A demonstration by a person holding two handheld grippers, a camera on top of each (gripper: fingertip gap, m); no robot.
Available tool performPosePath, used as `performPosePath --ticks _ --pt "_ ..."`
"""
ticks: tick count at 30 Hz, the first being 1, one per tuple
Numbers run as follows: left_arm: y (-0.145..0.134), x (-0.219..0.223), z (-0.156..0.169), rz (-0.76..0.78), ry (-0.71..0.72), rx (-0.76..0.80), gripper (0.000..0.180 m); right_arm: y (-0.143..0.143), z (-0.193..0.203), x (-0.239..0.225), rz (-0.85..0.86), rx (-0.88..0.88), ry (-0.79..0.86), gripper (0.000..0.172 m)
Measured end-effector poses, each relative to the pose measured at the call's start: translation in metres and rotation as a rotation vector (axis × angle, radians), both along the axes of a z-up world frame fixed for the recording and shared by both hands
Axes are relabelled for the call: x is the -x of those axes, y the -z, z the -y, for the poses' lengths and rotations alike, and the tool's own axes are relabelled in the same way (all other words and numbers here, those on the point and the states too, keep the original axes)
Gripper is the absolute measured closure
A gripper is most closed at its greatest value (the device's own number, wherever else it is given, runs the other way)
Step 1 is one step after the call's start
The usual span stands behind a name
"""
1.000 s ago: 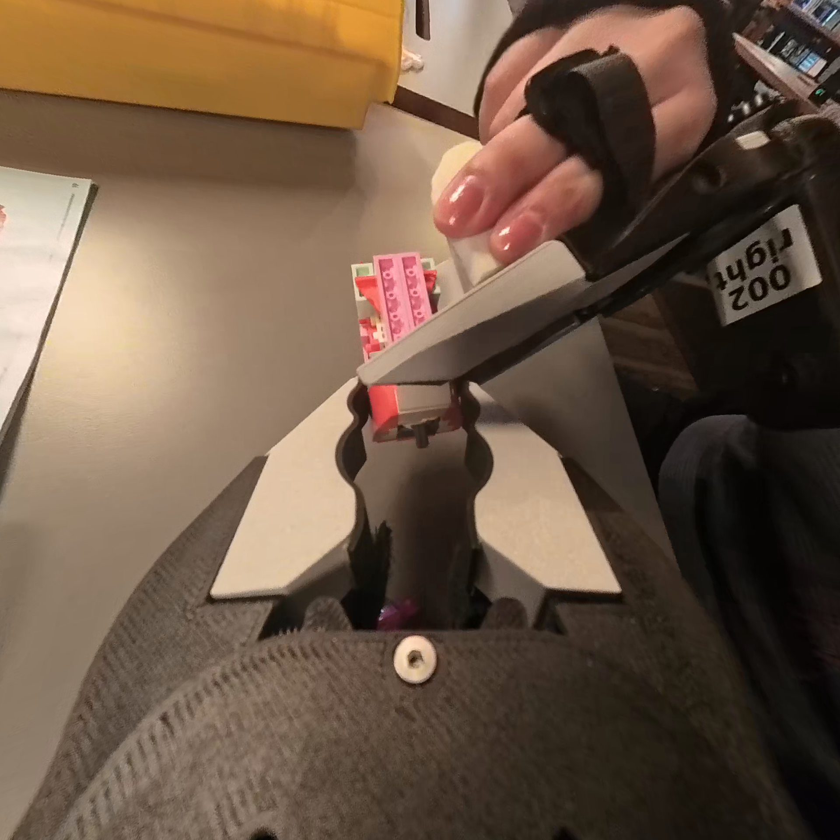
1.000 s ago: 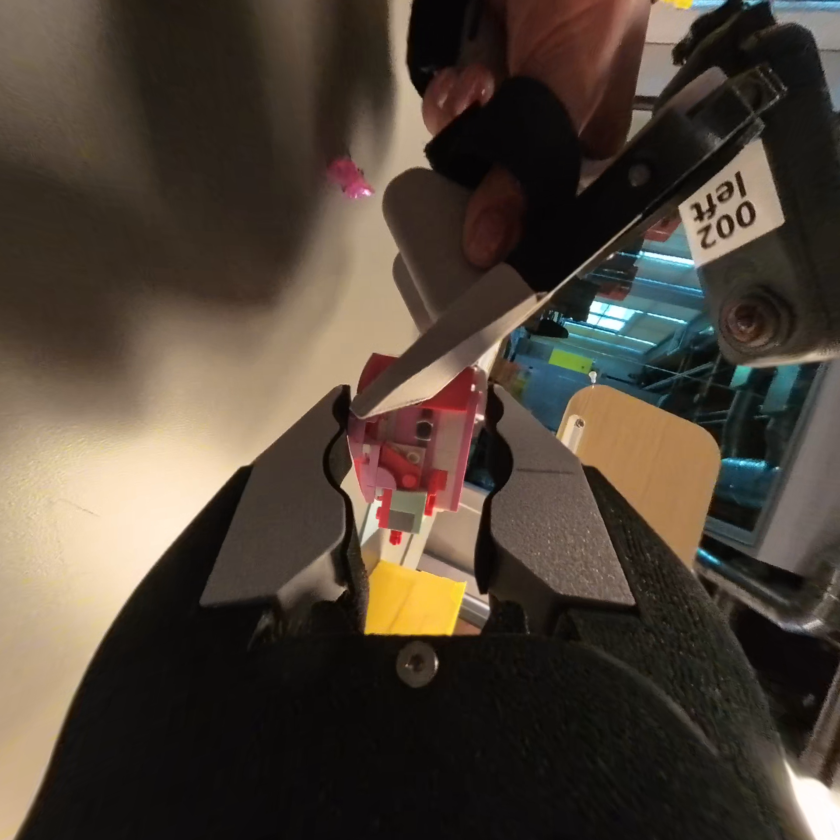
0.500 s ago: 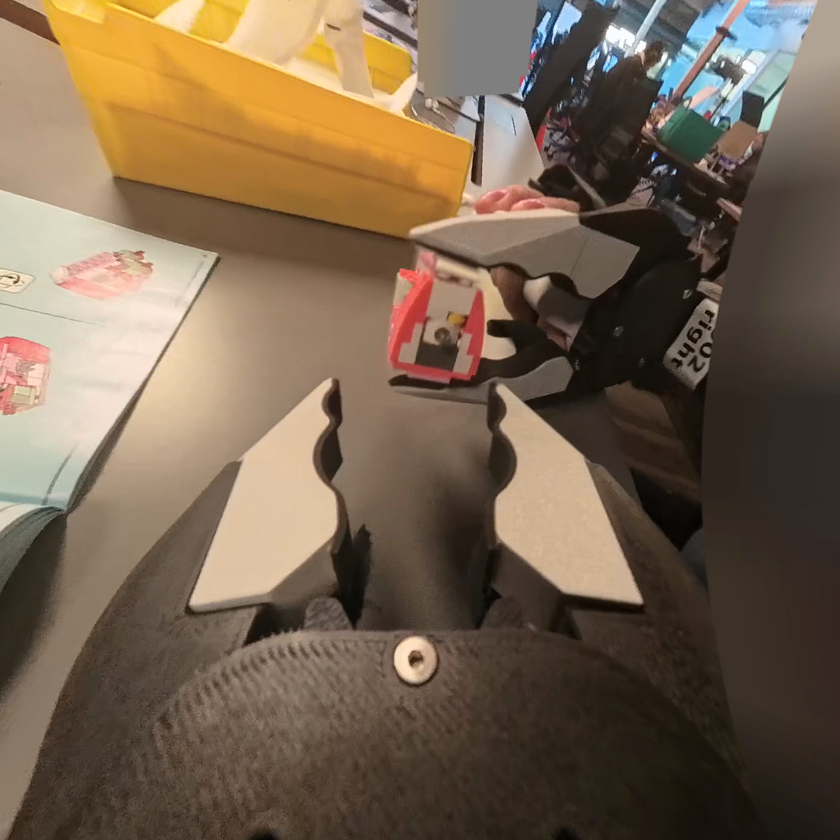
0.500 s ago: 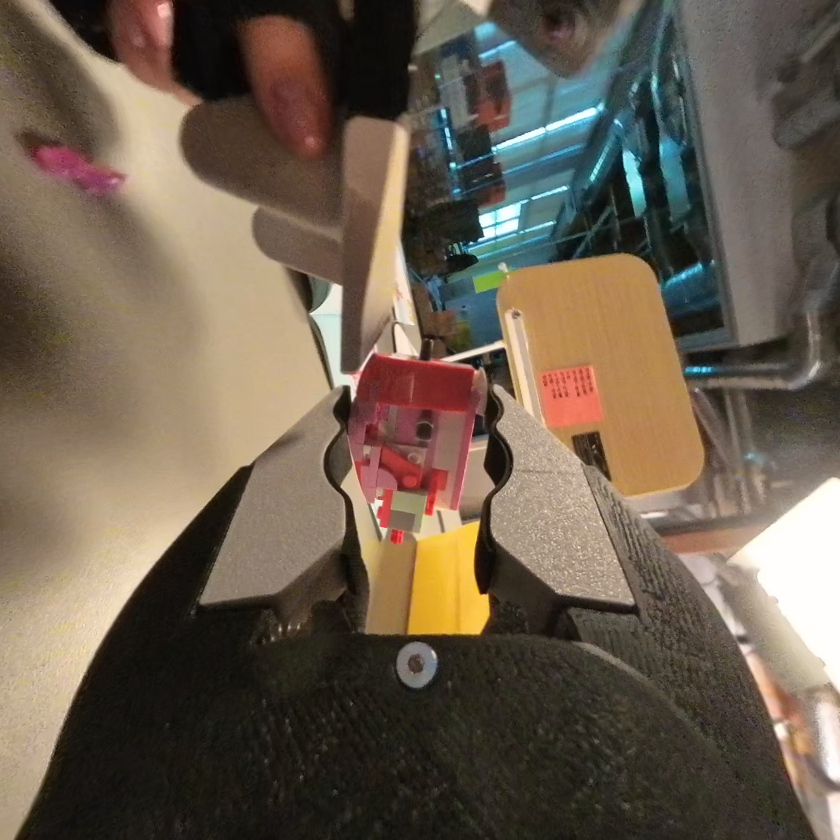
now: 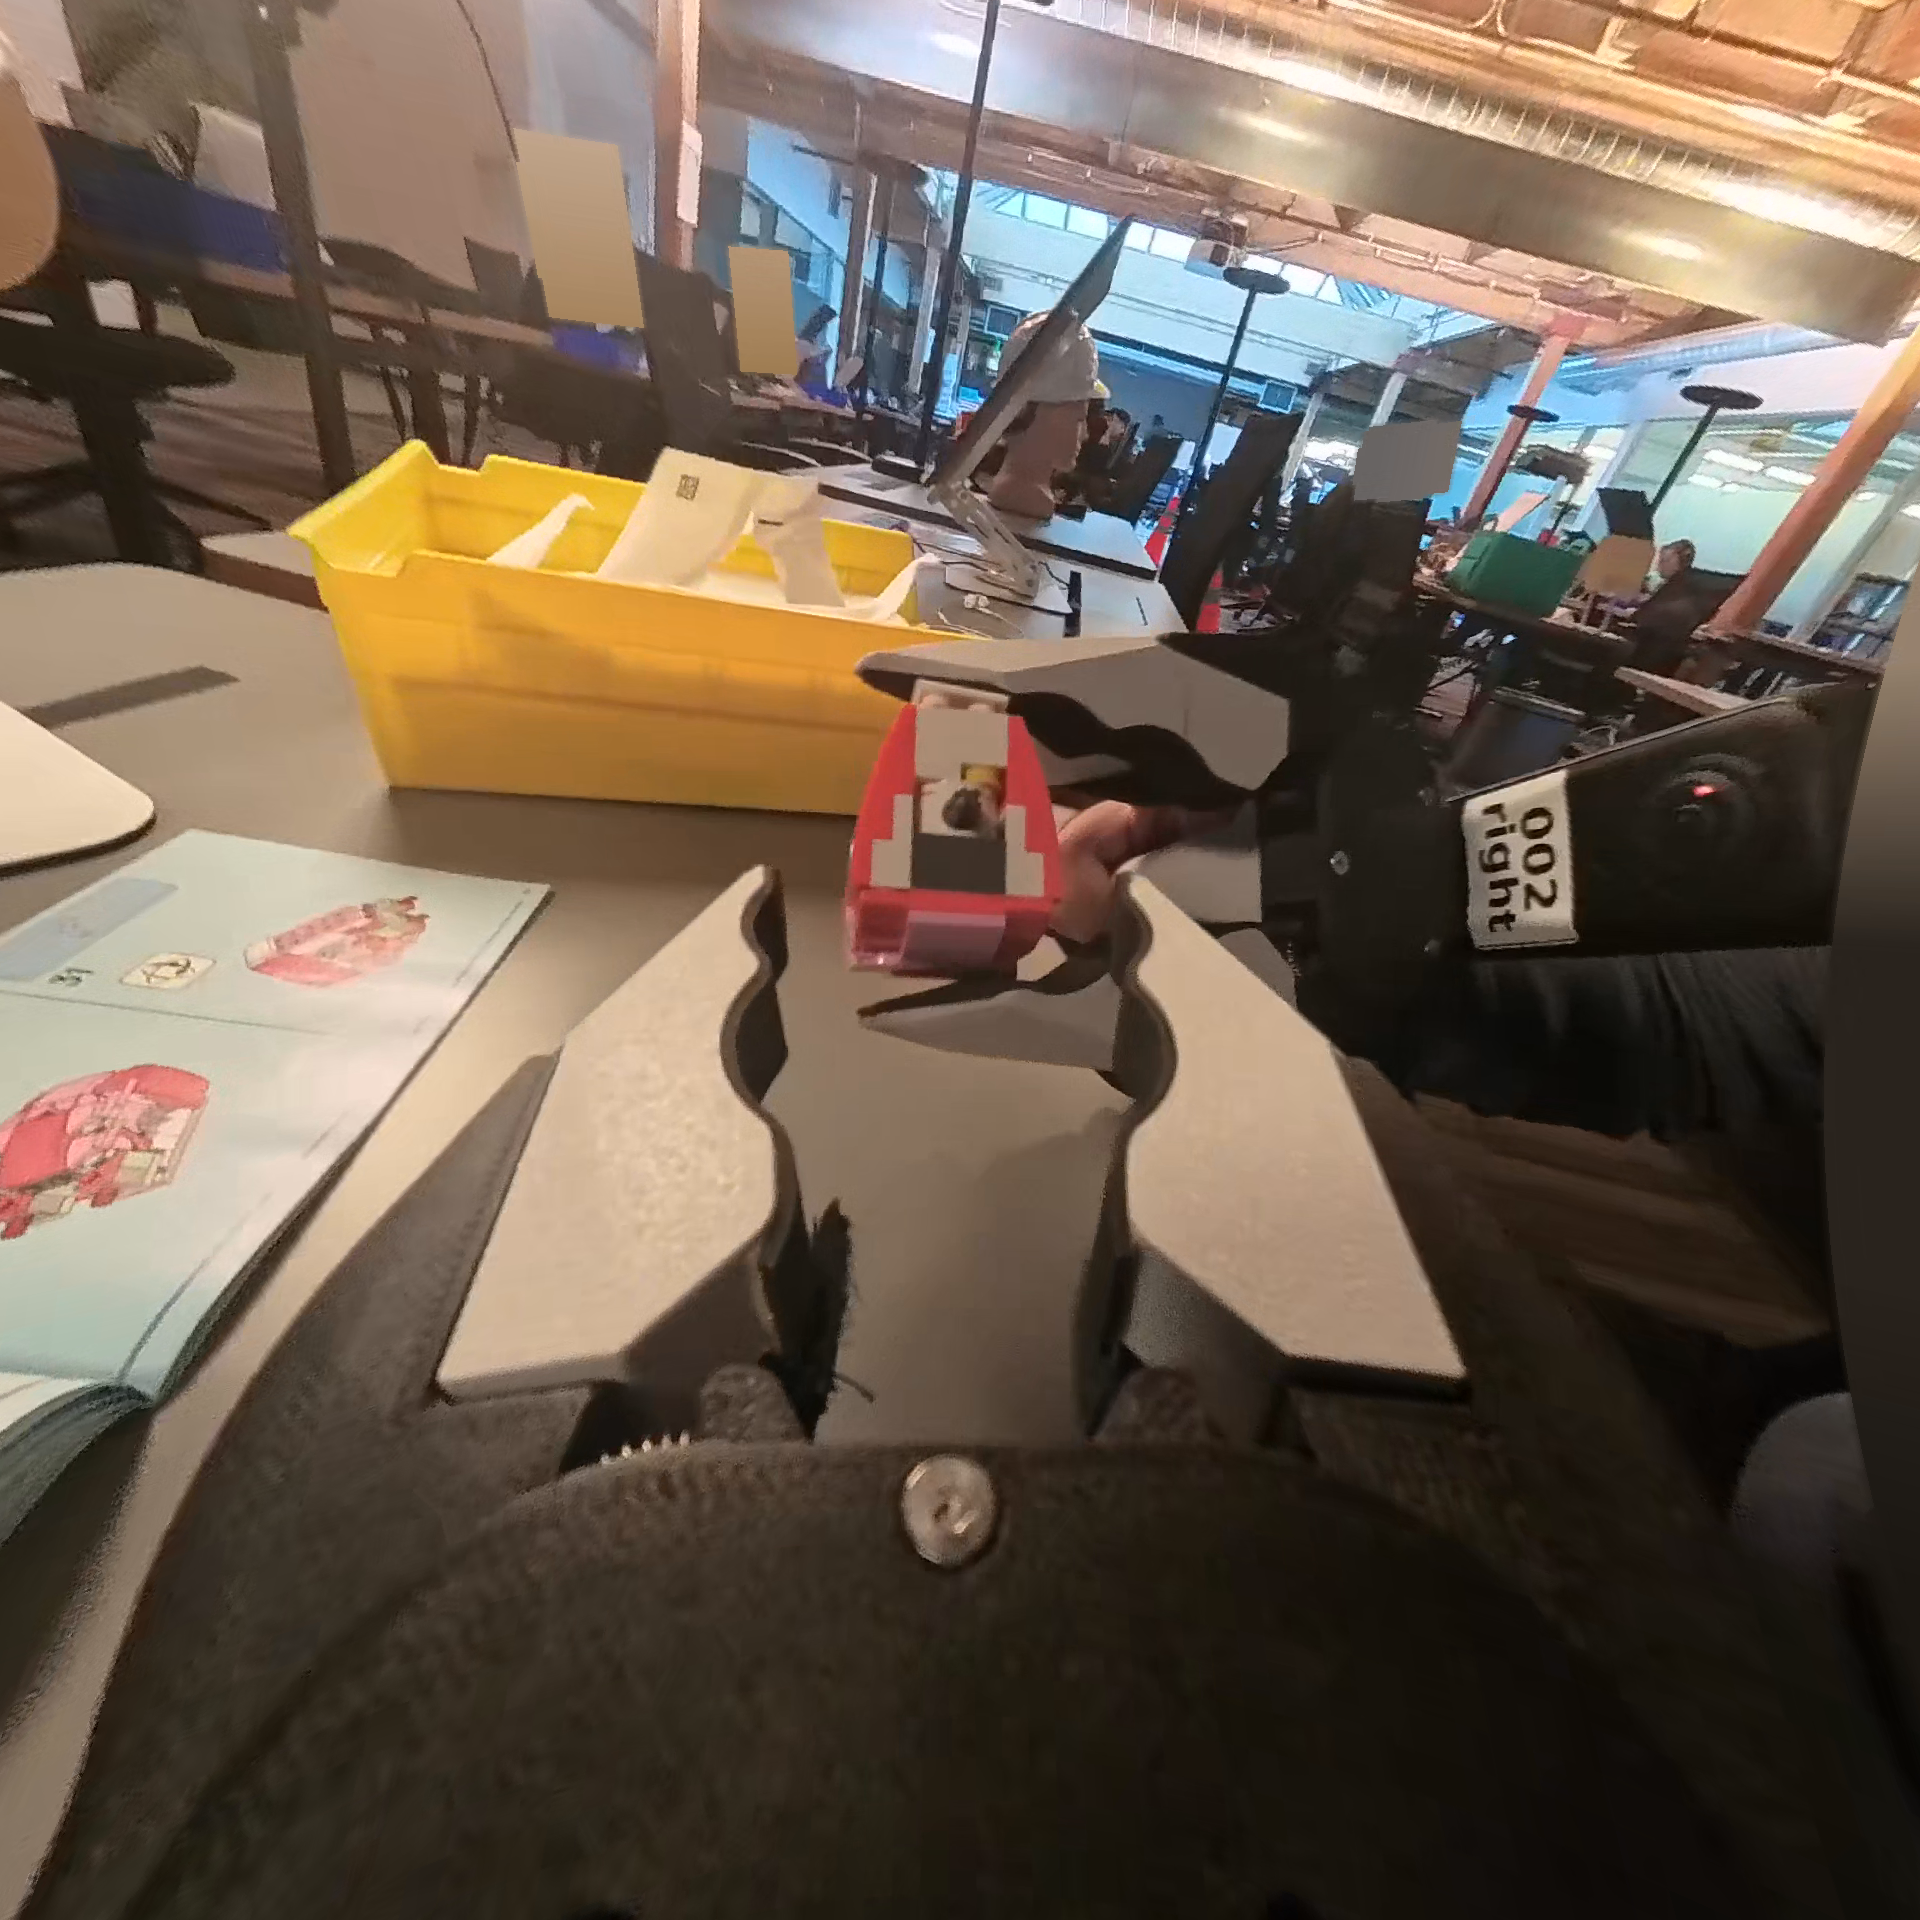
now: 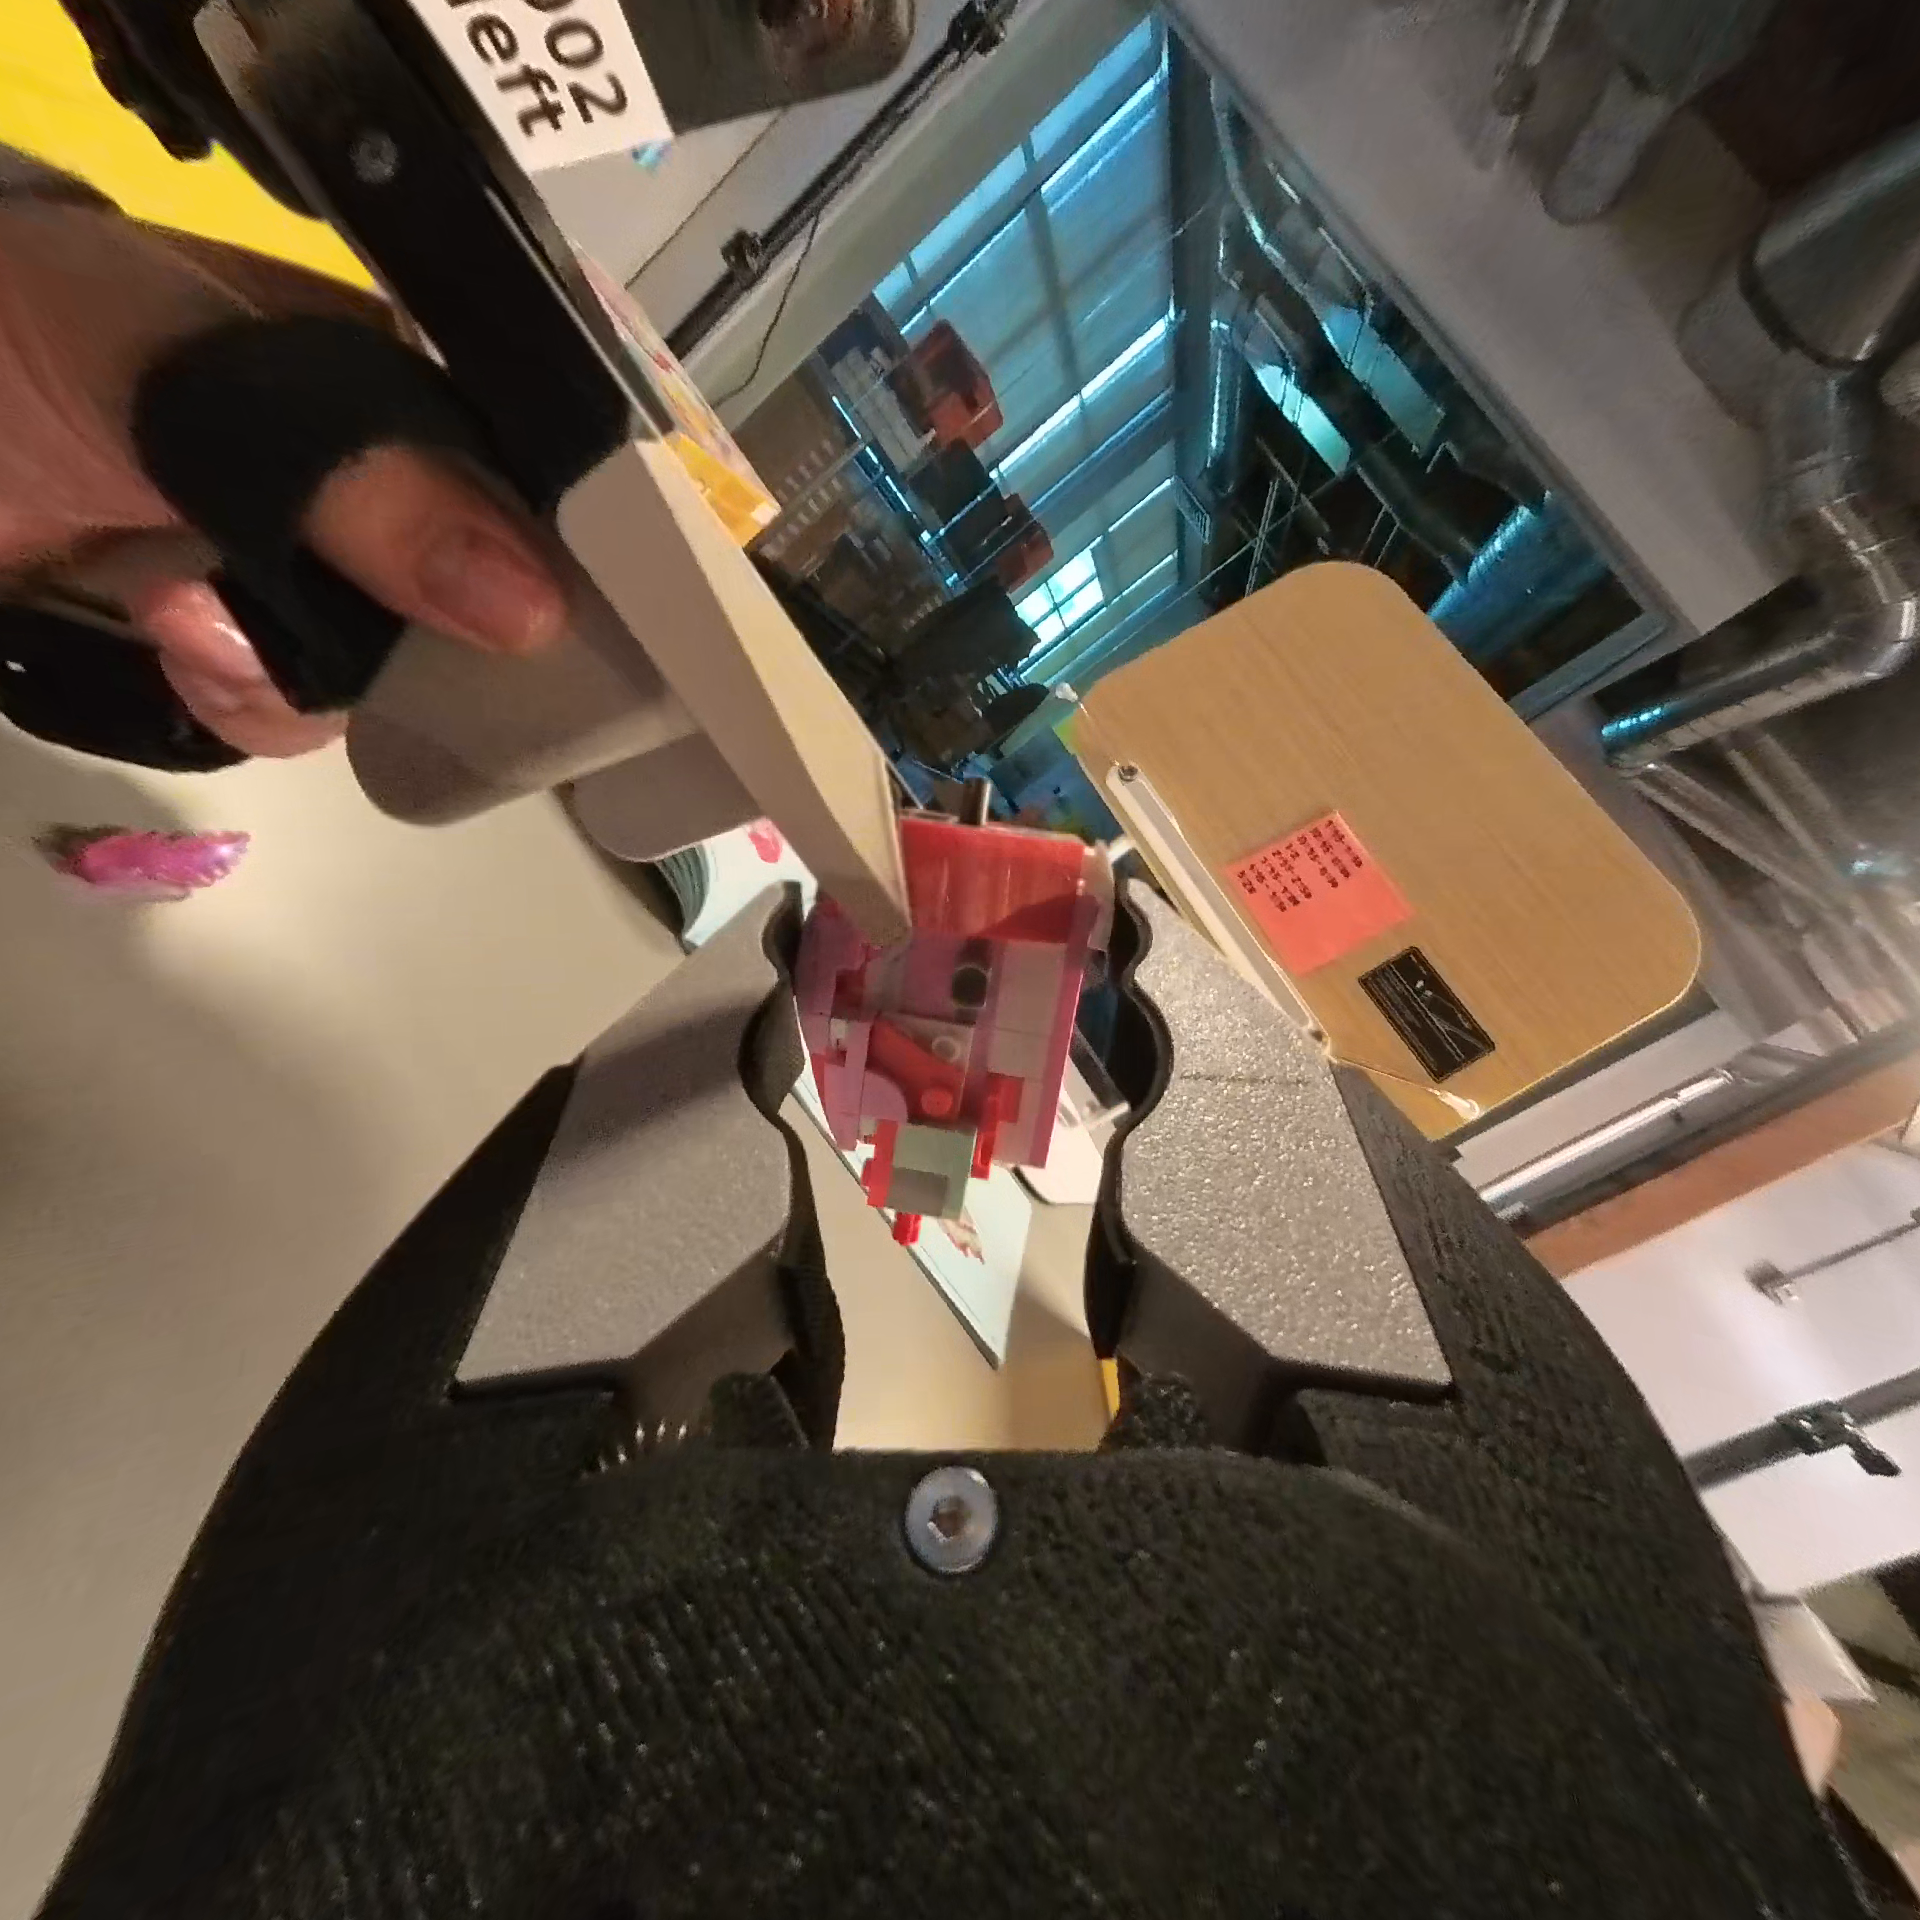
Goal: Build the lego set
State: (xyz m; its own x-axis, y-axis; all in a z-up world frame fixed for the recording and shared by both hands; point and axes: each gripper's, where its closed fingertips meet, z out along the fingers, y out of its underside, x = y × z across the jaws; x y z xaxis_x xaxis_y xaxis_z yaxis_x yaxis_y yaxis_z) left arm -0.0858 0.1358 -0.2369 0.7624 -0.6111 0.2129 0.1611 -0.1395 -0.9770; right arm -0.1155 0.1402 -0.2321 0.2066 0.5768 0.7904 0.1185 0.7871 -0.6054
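Observation:
My right gripper is shut on a red and pink brick model, with both pads pressed on its sides. In the left wrist view the right gripper holds the model above the grey table, one finger above it and one below. My left gripper is open and empty, its fingertips just short of the model. In the right wrist view one left finger reaches to the model's far end. I cannot tell whether it touches.
A yellow bin with white paper stands behind on the table. An open instruction booklet lies to the left. A small pink piece lies on the table. A wooden board stands beyond.
A second ago both grippers held the model. My left gripper opened, let go and drew back, and now points at the model again. The right gripper kept its hold.

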Motion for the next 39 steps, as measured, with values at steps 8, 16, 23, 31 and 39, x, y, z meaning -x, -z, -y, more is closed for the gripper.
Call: performPosePath --ticks 8,16,23,31,39 --pt "-0.002 -0.004 -0.002 -0.084 -0.098 -0.076 0.14 -0.004 0.008 0.001 -0.036 0.04 -0.04 0.115" --pt "0.001 -0.008 -0.001 -0.103 -0.061 -0.054 0.141 -0.004 0.011 -0.001 -0.034 -0.015 -0.066 0.115" --pt "0.01 -0.008 0.0 -0.215 -0.055 -0.04 0.141 0.002 0.012 -0.002 0.019 -0.145 -0.065 0.114" --pt "0.025 -0.008 -0.003 -0.366 -0.075 0.005 0.141 0.012 0.01 -0.003 0.091 -0.359 -0.015 0.114" --pt "0.025 -0.007 -0.005 -0.252 -0.07 0.024 0.138 0.018 0.006 0.001 0.083 -0.304 0.033 0.115"
